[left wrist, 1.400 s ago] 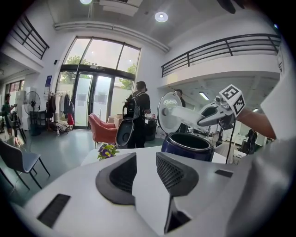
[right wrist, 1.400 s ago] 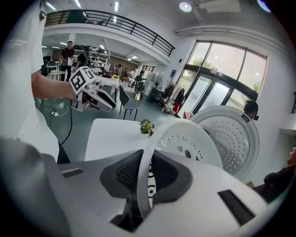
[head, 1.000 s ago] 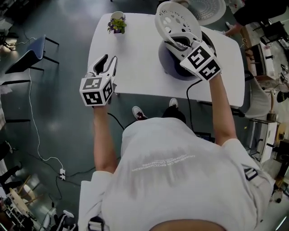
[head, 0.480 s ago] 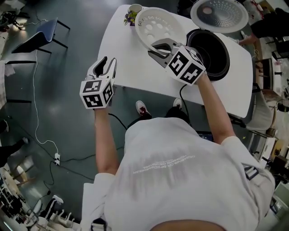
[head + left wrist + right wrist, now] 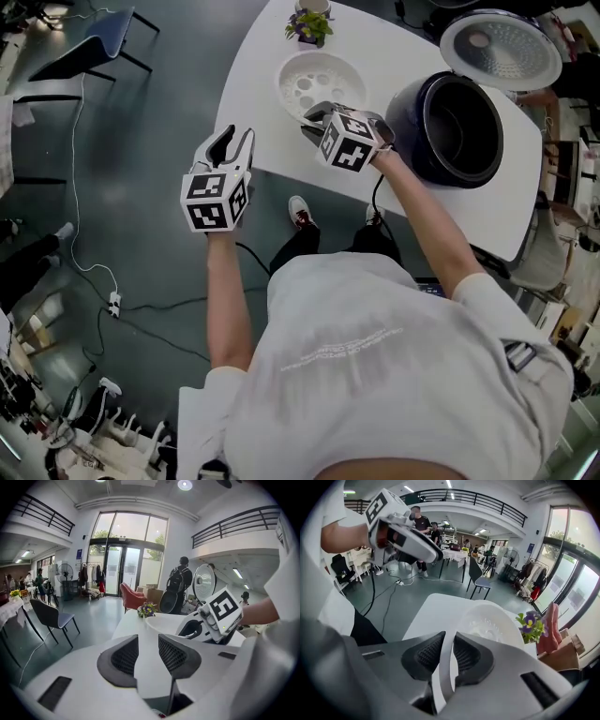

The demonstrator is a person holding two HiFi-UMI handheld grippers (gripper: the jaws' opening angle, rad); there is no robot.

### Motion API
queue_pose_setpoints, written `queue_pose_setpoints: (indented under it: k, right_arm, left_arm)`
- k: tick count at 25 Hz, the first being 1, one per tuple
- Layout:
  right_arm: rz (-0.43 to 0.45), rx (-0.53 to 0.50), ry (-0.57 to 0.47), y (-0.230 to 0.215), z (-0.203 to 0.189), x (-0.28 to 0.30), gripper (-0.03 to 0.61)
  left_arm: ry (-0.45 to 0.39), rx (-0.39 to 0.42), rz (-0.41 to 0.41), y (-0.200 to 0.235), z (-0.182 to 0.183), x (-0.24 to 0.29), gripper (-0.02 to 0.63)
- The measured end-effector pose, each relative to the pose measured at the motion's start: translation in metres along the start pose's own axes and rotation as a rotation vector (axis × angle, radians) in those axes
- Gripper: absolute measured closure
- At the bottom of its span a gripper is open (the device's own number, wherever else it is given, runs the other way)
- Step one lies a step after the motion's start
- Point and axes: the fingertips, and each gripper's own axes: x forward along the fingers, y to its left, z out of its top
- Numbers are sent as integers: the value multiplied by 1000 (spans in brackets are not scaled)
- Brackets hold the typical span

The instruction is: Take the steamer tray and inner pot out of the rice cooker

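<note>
Steamer tray (image 5: 319, 84): white, round and perforated, over the white table (image 5: 253, 103), to the left of the rice cooker (image 5: 450, 122) and apart from it. I cannot tell whether it rests on the tabletop or hangs just above it. My right gripper (image 5: 314, 117) holds it by the near rim. In the right gripper view the two pads are clamped on that thin white rim, and the tray's bowl (image 5: 487, 620) lies beyond them.

Rice cooker: dark body, lid (image 5: 502, 47) swung open at the far side. The cavity is dark, and I cannot separate the inner pot from the cooker wall.

Left gripper (image 5: 232, 141): beside the table's near left edge, over the floor. Its fingers stand apart with nothing between them, as the left gripper view confirms.

Writing: each gripper's cube carries black-and-white square markers. The pale print across the back of the person's shirt (image 5: 342, 342) is too faint to read.

Surroundings: a small potted plant (image 5: 309, 23) stands just beyond the tray at the table's far edge. A chair (image 5: 89, 47) stands well to the left. A cable (image 5: 141, 309) and a power strip (image 5: 113, 302) lie on the floor.
</note>
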Motion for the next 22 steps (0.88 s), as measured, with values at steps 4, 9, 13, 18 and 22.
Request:
queue_pose_setpoints:
  k: [4, 9, 13, 18, 22]
  right_arm:
    - [11, -44, 28, 2, -11, 57, 508]
    - [-5, -97, 74, -1, -23, 97, 509]
    - [-20, -148, 111, 1, -34, 111, 513]
    - [-39, -144, 129, -1, -51, 114, 509]
    - [-44, -78, 132, -9, -47, 118, 436]
  left_arm:
    - [33, -21, 17, 16, -23, 6, 468]
    - [69, -35, 26, 28, -41, 6, 468]
    - [92, -47, 34, 31, -52, 4, 468]
    - [111, -40, 20, 23, -56, 13, 468]
    - [106, -28, 1, 33, -54, 19, 468]
